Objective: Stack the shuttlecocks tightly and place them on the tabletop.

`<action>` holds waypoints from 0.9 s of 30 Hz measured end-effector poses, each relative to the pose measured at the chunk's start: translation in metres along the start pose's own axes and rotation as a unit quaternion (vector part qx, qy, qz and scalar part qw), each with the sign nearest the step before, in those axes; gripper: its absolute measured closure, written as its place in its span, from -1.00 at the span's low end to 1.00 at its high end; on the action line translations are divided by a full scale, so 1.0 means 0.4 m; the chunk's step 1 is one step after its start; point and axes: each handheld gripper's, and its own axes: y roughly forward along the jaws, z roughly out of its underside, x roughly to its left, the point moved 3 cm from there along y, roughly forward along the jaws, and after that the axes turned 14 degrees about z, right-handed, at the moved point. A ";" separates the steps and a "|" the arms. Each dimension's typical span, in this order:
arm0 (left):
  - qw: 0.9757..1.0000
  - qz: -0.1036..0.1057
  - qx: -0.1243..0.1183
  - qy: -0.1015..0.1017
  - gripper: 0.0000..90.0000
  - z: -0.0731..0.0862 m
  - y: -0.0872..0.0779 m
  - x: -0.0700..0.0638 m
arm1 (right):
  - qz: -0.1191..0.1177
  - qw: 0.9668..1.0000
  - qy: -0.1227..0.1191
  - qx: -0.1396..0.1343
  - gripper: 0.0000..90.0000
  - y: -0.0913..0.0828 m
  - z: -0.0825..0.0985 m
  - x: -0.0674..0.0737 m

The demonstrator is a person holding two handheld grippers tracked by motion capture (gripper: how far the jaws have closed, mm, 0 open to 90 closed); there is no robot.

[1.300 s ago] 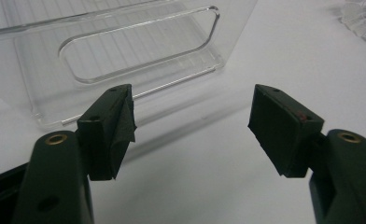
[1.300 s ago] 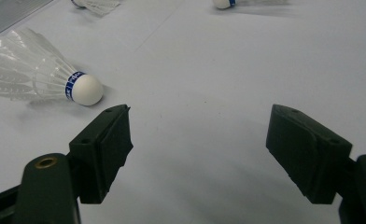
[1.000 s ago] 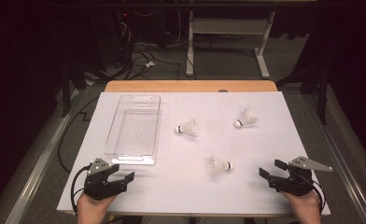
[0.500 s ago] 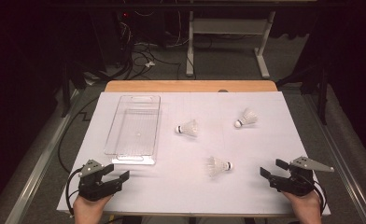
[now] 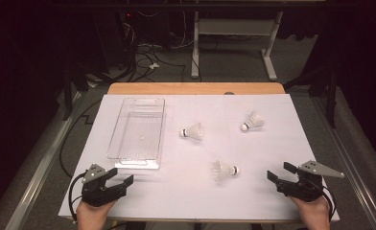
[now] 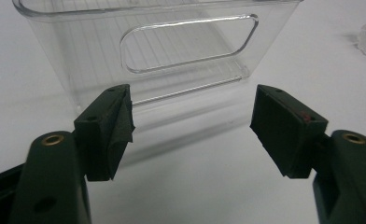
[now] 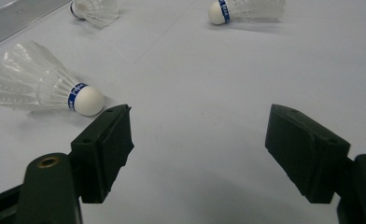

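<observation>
right hand-held gripper (image 5: 278, 174) near shuttlecock (image 5: 224, 170)

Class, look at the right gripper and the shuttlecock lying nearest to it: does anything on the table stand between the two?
Nothing visible does. The right gripper sits open at the table's near right edge, and the nearest shuttlecock lies on its side to its left, cork end toward the gripper. Between them is bare white table. The other two shuttlecocks lie farther back.

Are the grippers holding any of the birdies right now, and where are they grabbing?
No. The left gripper and the right gripper are both open and hold nothing; the three shuttlecocks lie loose on the table.
</observation>
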 end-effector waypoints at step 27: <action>1.000 0.005 -0.003 -0.005 -0.33 0.001 0.002 0.003 | 0.014 1.000 0.016 -0.016 -0.54 0.023 -0.051 -0.002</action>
